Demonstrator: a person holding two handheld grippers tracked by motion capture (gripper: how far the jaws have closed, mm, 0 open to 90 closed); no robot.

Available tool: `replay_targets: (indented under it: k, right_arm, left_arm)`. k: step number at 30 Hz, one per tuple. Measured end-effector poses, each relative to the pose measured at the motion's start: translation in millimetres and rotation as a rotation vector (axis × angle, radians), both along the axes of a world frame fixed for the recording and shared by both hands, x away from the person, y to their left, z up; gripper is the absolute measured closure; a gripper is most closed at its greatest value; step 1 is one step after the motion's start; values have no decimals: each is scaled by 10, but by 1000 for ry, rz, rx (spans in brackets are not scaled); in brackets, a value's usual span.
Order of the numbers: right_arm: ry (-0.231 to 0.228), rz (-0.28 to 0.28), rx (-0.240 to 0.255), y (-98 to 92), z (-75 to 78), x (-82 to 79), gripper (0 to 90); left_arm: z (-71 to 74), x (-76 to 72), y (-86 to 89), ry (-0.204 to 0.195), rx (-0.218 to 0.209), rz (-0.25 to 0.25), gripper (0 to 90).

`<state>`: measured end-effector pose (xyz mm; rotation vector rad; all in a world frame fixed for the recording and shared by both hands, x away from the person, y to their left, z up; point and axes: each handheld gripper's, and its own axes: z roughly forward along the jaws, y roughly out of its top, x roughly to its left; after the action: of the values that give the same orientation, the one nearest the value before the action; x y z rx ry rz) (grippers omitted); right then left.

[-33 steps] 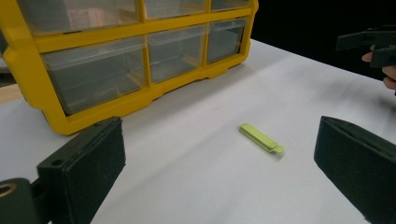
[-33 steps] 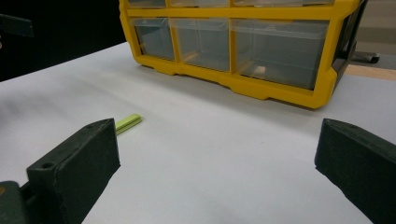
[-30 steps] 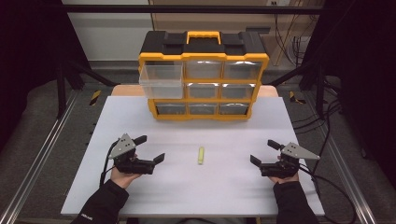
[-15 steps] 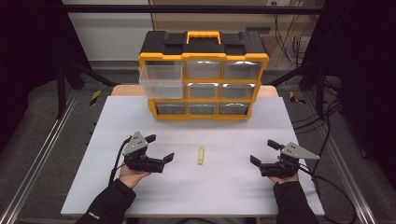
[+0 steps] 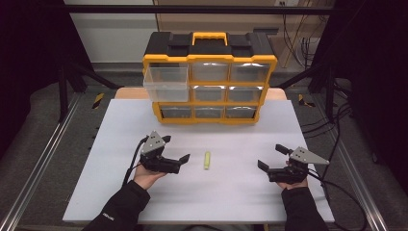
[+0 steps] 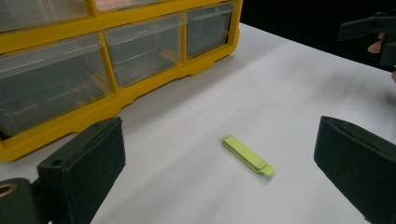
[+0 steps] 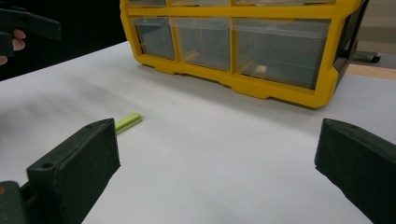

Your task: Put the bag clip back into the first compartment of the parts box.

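A small flat yellow-green bar (image 5: 207,160) lies on the white table (image 5: 231,192), near its middle; it also appears in the left gripper view (image 6: 247,154) and the right gripper view (image 7: 128,122). My left gripper (image 5: 175,149) is open just left of the bar, jaws pointing toward it, nothing between them. My right gripper (image 5: 272,157) is open near the table's right side, well apart from the bar. A yellow and black drawer organizer (image 5: 210,77) stands at the back, its top-left clear drawer (image 5: 166,83) pulled out.
The organizer's other clear drawers (image 6: 140,49) are closed. Dark frame rails and cables (image 5: 337,130) run along both sides of the table. The left gripper view shows the other hand's gripper (image 6: 371,32) far off at top right.
My left gripper has moved right across the table toward the yellow-green bar, staying open. The right gripper and the bar have not moved.
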<state>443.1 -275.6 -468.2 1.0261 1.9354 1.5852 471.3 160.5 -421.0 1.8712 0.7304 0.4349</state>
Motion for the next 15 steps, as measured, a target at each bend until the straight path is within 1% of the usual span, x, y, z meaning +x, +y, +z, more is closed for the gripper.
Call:
replay_targets:
  k: [5,15]
  right_arm:
    - [-1,0,-2,1,-1,0,5]
    - [-1,0,-2,1,-1,1,5]
  left_arm:
    - [0,46,-115,8,11,-12,17]
    - [-59,117,-329,32,38,-26,17]
